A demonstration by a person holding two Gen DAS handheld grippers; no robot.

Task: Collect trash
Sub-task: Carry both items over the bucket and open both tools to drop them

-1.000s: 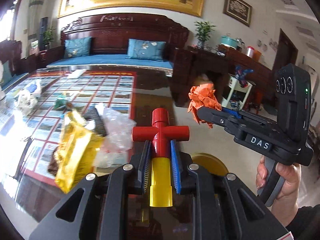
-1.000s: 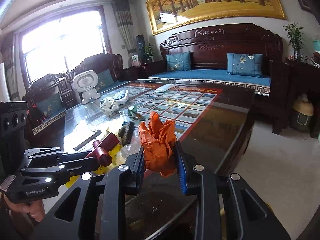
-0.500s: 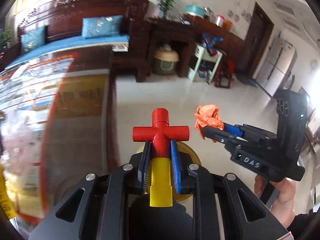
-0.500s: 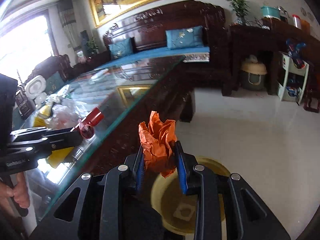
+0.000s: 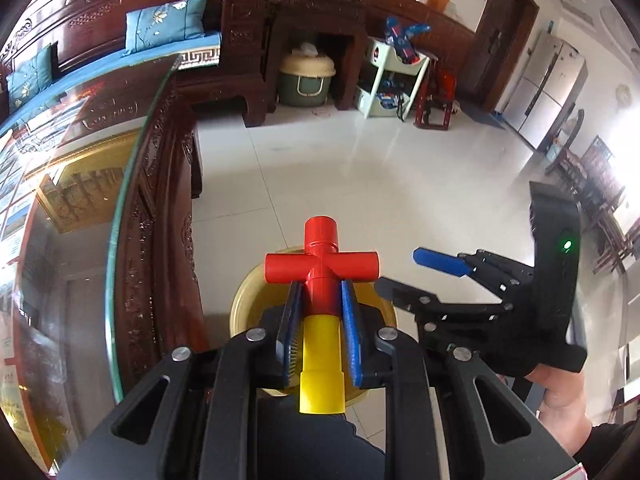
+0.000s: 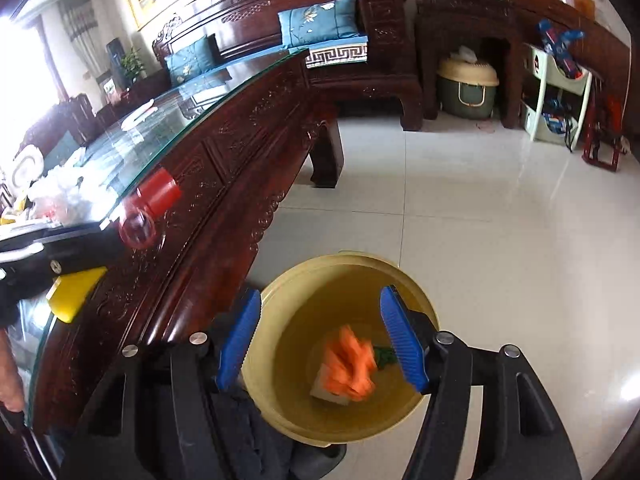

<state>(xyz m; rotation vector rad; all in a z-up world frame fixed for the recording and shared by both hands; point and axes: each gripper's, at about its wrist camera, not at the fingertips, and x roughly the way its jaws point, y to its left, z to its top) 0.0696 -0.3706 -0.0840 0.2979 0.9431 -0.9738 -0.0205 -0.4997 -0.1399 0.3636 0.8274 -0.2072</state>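
The right claw [image 6: 320, 336] is opening its jaws, and nothing is sitting between them now. Right below it, the orange paper [image 6: 348, 364] is dropping into the yellow bucket [image 6: 412, 292] on the floor. That piece looks done. The left claw [image 5: 320, 336] is squeezing the red and yellow toy pipe [image 5: 320, 280] tight, just above the same bucket, so that one is waiting to go in. Farther off to the left, more wrappers [image 6: 56, 200] are lying on the glass table [image 6: 224, 92], so there is more to pick up.
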